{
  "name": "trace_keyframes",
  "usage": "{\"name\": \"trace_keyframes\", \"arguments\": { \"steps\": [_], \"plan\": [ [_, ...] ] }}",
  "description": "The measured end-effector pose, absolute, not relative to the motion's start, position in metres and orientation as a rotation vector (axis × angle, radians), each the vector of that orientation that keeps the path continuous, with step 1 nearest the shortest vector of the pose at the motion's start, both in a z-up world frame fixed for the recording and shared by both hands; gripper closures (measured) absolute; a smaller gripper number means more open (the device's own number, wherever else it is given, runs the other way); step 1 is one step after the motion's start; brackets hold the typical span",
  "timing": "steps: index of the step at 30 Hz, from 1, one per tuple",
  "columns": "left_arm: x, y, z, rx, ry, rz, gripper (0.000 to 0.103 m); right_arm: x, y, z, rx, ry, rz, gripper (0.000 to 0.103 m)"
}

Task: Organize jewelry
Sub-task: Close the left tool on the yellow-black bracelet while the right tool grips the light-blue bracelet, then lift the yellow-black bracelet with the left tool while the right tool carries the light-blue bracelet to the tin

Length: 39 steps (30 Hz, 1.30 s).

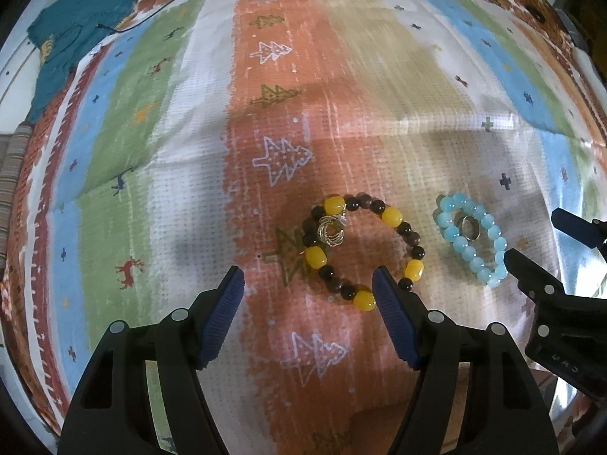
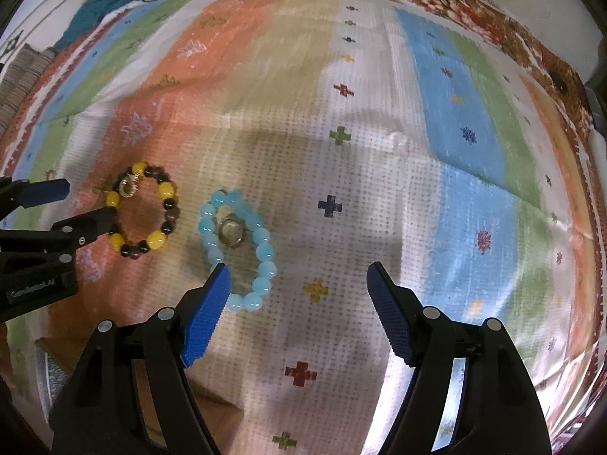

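A bracelet of yellow and dark brown beads [image 1: 360, 250] lies flat as an open loop, its near edge just past the tip of the left gripper's right finger [image 1: 390, 311]. A cluster of thin gold rings [image 1: 332, 232] rests on its far-left side. A pale blue bead bracelet [image 2: 237, 248] lies flat beside it, its near edge touching or just beside the right gripper's left finger [image 2: 206, 314]. A metal ring [image 2: 229, 232] lies inside its loop.

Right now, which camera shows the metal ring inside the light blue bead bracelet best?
The right wrist view: the metal ring lies nearer the middle, its whole hoop visible inside the light blue bead bracelet. The left wrist view shows it smaller, toward the right edge.
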<state>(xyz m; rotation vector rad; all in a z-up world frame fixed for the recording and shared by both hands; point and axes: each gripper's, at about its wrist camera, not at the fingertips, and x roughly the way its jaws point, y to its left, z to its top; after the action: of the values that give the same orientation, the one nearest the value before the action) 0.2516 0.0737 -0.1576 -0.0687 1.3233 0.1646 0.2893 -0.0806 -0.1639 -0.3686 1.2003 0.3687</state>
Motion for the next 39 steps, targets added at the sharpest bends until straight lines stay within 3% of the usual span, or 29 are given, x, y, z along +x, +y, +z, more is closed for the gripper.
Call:
{"name": "trace_keyframes", "arguments": {
  "steps": [16,20,23,26,30,39],
  "plan": [
    [0.255,0.071,-0.184,-0.016,1.352,0.166,0.040,0.301,-0.076,-0.189,-0.416,1.236,0.344,0.029],
    [0.255,0.077,-0.183,-0.029,1.362,0.181,0.058,0.302,-0.076,-0.190,-0.416,1.234,0.351,0.031],
    [0.253,0.082,-0.183,-0.030,1.364,0.194,0.070,0.302,-0.074,-0.189,-0.417,1.227,0.365,0.051],
    [0.252,0.083,-0.183,-0.026,1.367,0.198,0.091,0.302,-0.073,-0.186,-0.422,1.216,0.371,0.071],
    [0.249,0.081,-0.180,-0.005,1.365,0.201,0.093,0.298,-0.072,-0.185,-0.427,1.199,0.381,0.091],
    [0.246,0.087,-0.157,-0.066,1.317,0.193,0.094,0.289,-0.075,-0.165,-0.382,1.139,0.399,0.091]
  ]
}}
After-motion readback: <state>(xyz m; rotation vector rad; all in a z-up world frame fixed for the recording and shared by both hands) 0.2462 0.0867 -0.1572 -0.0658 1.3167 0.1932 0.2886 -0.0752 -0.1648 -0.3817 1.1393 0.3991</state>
